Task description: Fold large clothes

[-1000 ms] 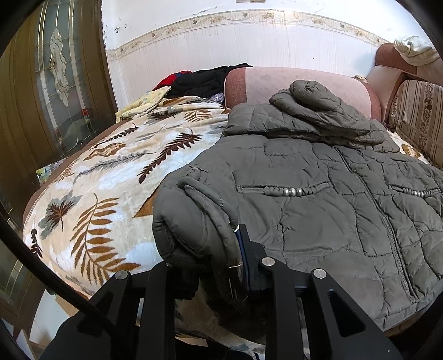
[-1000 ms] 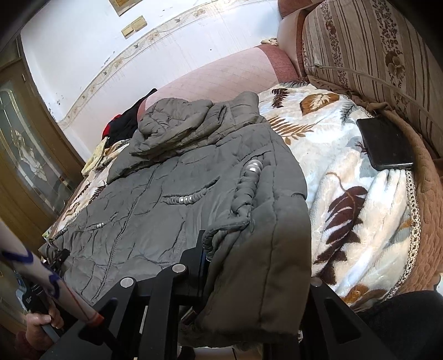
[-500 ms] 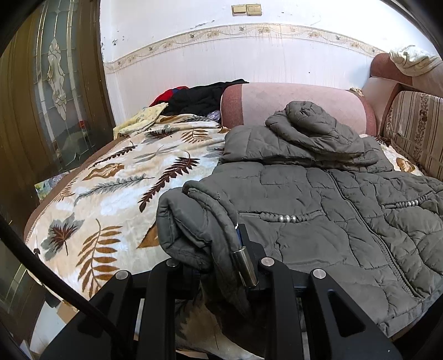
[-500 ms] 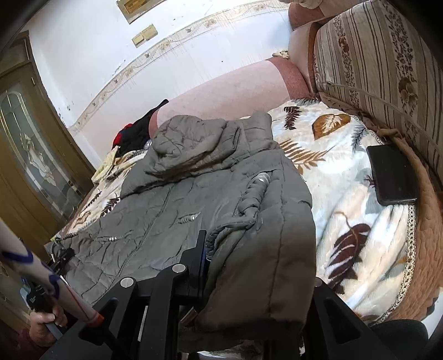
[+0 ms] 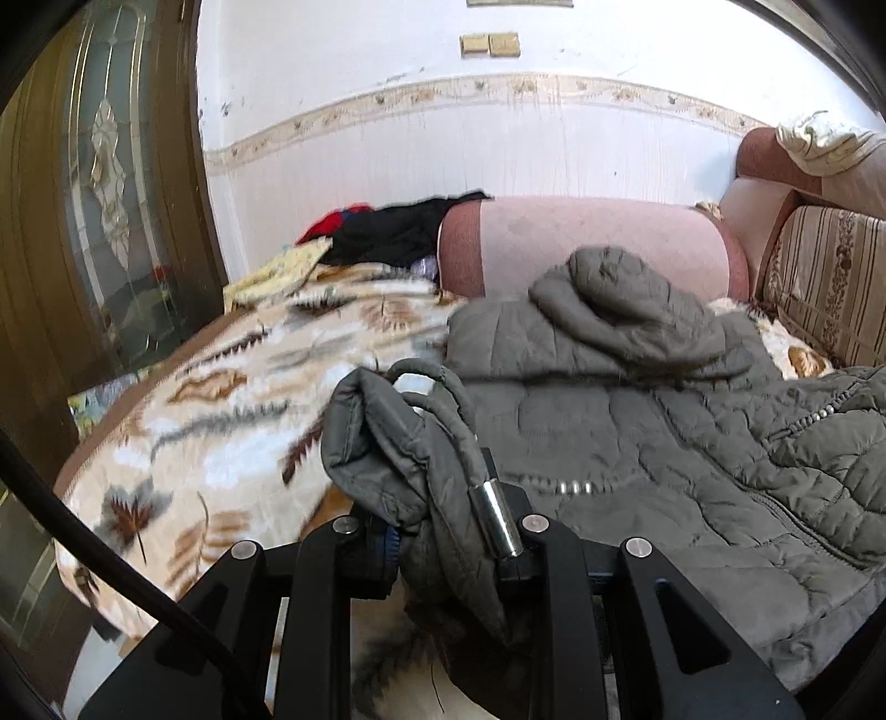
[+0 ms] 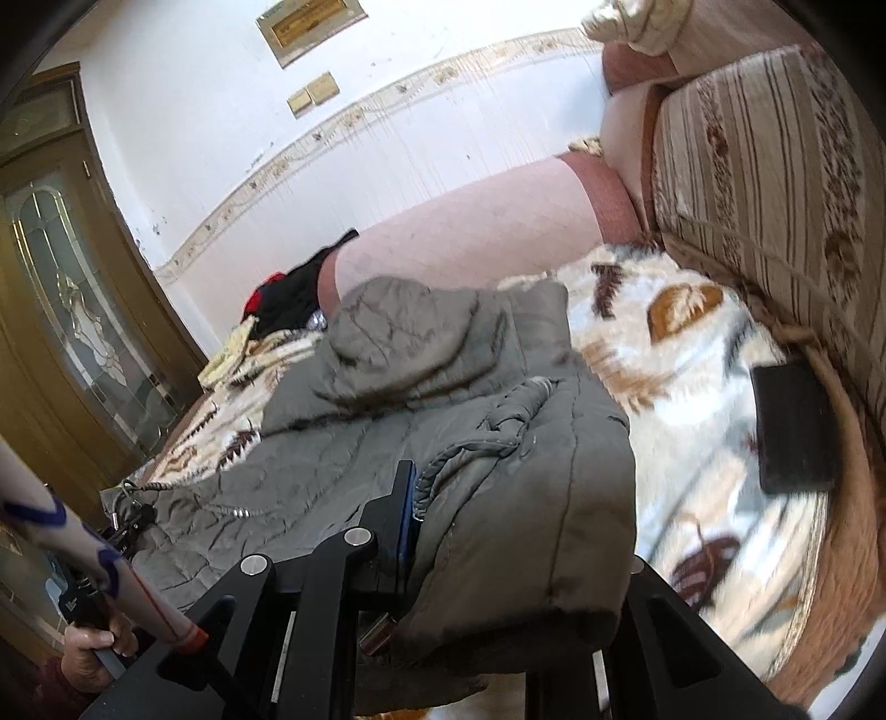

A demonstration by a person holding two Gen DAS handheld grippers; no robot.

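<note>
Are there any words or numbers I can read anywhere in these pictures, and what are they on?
None can be read.
The framed plaque high on the wall may carry writing, but it is too small and blurred to tell.
The grey jacket, the leaf blanket and the dark flat thing on the blanket show no lettering.

the blanket (image 5: 221, 421) is left bare along the sofa's left edge; passage is blocked centrally by the jacket (image 5: 664, 454), at the right edge by a phone (image 6: 794, 426).
</note>
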